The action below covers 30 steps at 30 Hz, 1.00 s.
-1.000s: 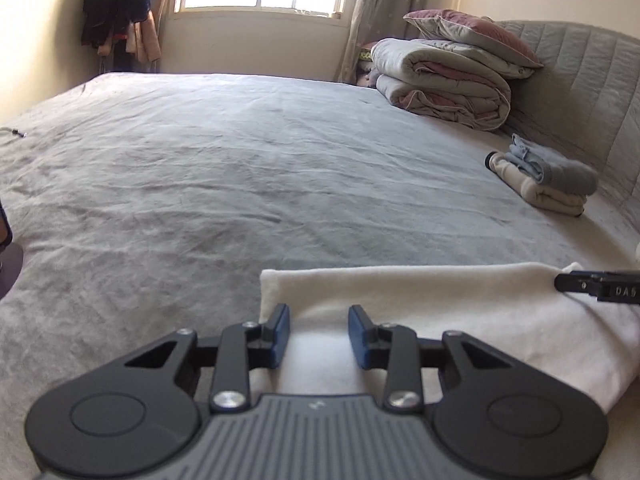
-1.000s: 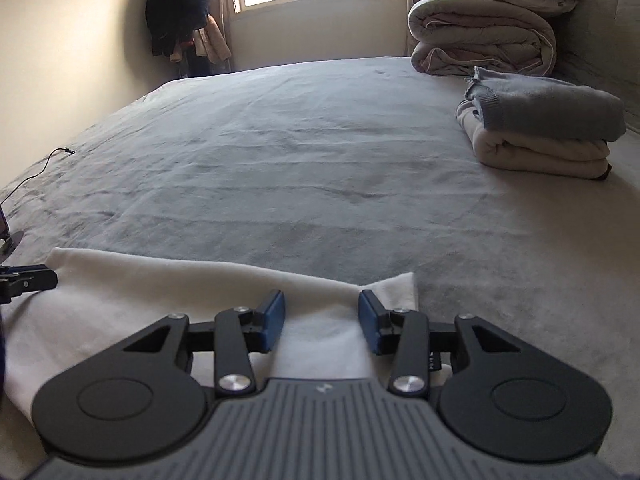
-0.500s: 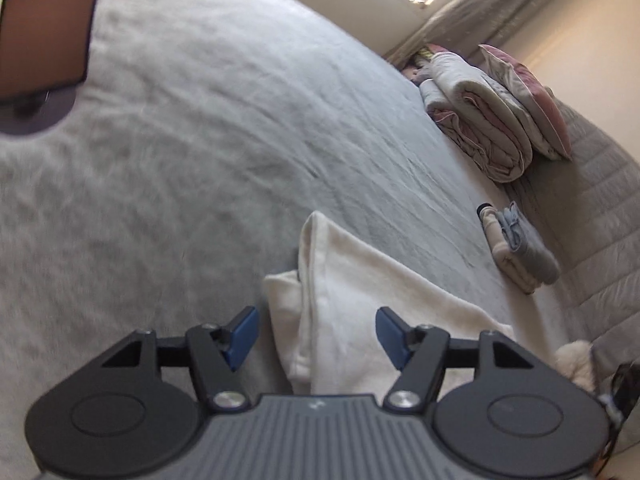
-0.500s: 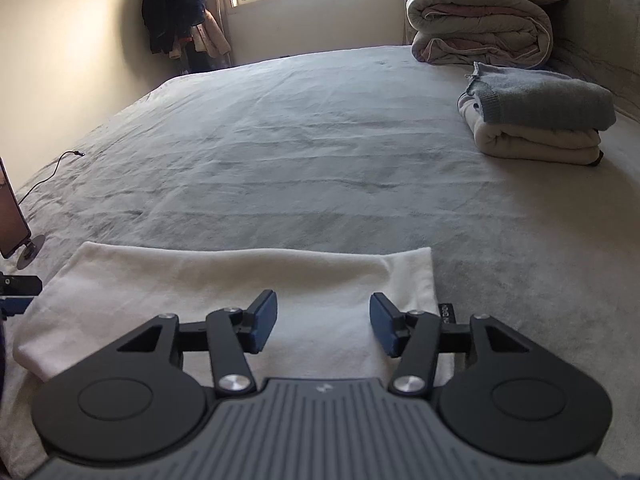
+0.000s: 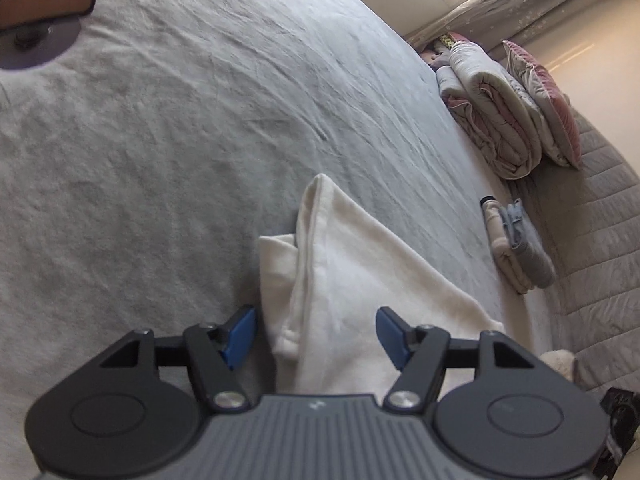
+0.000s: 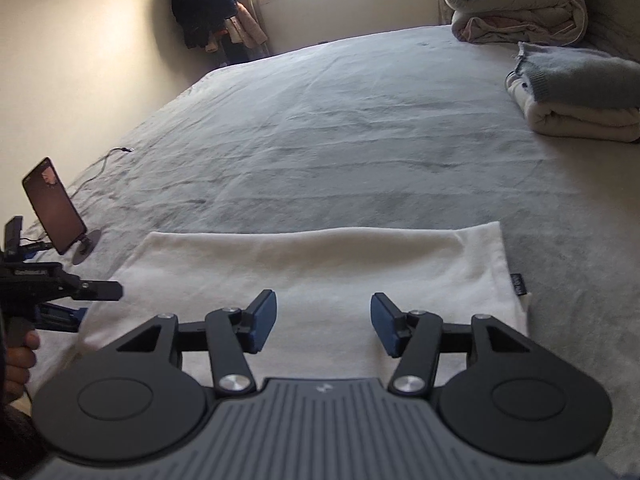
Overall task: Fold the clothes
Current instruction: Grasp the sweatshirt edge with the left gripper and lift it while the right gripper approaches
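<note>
Cream garment [image 6: 320, 268] lies part-folded on bed [image 6: 340, 128], lower centre of both views; step judged mid-fold; left gripper [image 5: 316, 334] fingers spread astride its end edge, nothing pinched; right gripper [image 6: 323, 326] fingers closing above cloth, nothing between; next: pinch edge, fold over.

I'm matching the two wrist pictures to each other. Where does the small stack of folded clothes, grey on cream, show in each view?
Left wrist: the folded stack lies at the right, beside the quilted headboard.
Right wrist: the folded stack sits at the upper right edge.
Shared landmark: the white garment spread on the bed, just ahead of both grippers.
</note>
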Each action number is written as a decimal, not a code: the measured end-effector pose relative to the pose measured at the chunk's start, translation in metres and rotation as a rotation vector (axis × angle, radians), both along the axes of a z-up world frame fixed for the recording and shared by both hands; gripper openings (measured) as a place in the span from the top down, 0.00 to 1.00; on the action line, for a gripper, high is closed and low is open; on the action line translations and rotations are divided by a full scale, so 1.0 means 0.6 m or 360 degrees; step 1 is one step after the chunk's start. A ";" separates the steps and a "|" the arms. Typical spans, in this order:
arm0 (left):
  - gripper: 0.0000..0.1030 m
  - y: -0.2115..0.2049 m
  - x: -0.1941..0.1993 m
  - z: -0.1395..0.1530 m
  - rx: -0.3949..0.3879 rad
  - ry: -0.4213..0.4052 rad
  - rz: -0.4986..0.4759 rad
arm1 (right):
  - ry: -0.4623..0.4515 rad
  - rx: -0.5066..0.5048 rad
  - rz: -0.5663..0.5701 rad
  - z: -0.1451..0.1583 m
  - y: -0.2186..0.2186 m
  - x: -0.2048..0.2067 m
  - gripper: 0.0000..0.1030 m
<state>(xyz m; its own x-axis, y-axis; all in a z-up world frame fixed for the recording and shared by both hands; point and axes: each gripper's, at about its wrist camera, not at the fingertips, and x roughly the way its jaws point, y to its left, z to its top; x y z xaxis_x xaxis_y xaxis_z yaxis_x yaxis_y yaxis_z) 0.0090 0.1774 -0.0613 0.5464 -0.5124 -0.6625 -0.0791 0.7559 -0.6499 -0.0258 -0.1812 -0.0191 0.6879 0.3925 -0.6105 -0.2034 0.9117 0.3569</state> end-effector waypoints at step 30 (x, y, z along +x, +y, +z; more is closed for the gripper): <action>0.80 -0.131 -0.006 0.143 -0.0165 -0.0274 -0.0193 | 0.0432 0.0821 0.0016 -0.038 -0.053 0.041 0.61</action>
<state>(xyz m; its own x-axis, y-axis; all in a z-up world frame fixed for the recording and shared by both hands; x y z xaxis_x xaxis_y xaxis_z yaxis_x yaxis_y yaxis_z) 0.0055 0.0991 0.0244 0.5773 -0.6416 -0.5050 0.1268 0.6815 -0.7208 -0.0012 -0.2130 -0.0418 0.5281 0.6916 -0.4927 -0.0506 0.6047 0.7948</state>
